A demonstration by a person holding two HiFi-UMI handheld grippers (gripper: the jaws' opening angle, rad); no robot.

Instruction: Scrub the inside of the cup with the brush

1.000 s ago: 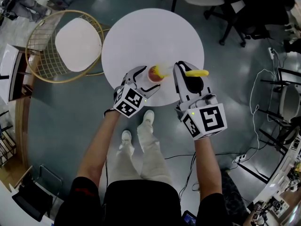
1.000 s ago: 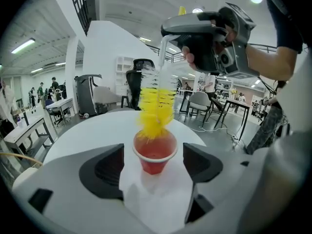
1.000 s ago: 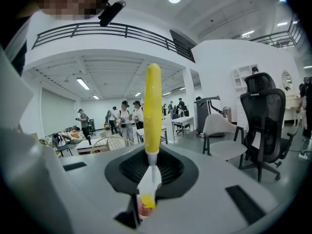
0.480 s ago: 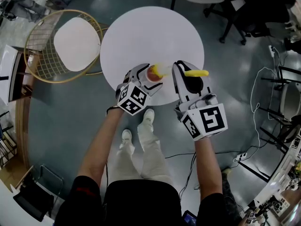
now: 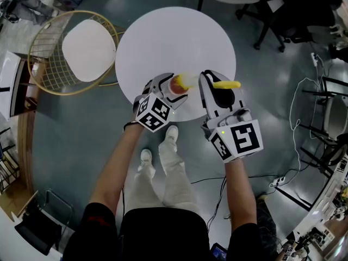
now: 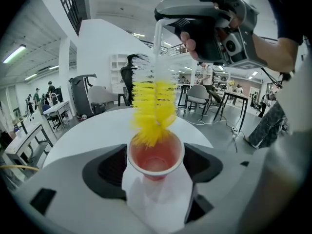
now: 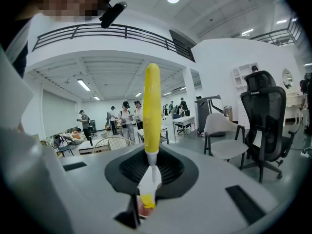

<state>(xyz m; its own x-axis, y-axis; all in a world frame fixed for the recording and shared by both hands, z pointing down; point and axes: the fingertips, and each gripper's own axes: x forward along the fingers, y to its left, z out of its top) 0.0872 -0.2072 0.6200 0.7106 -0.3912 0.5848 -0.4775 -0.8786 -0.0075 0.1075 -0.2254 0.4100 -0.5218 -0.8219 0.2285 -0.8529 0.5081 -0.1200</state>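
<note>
Cup (image 6: 156, 156): small, red inside with a pale rim; held off the table between the left gripper's jaws, mouth open towards that gripper's camera
Left gripper (image 5: 172, 91): clamped on the cup's sides, one jaw at each flank; sits over the near edge of the table
Brush (image 6: 153, 106): yellow bristle head on a clear thin stem with a yellow handle; bristle tips dip into the cup's mouth at the far rim, and most of the head stands clear above it
Right gripper (image 5: 219, 88): jaws closed tight on the brush's stem just under the handle; handle sticks out beyond the jaws, bristles and cup show below them in the right gripper view
Table (image 5: 174, 34): round, white, on a grey floor
Chair (image 5: 87, 50): gold wire frame with a white seat, just beside the table on the person's left
</note>
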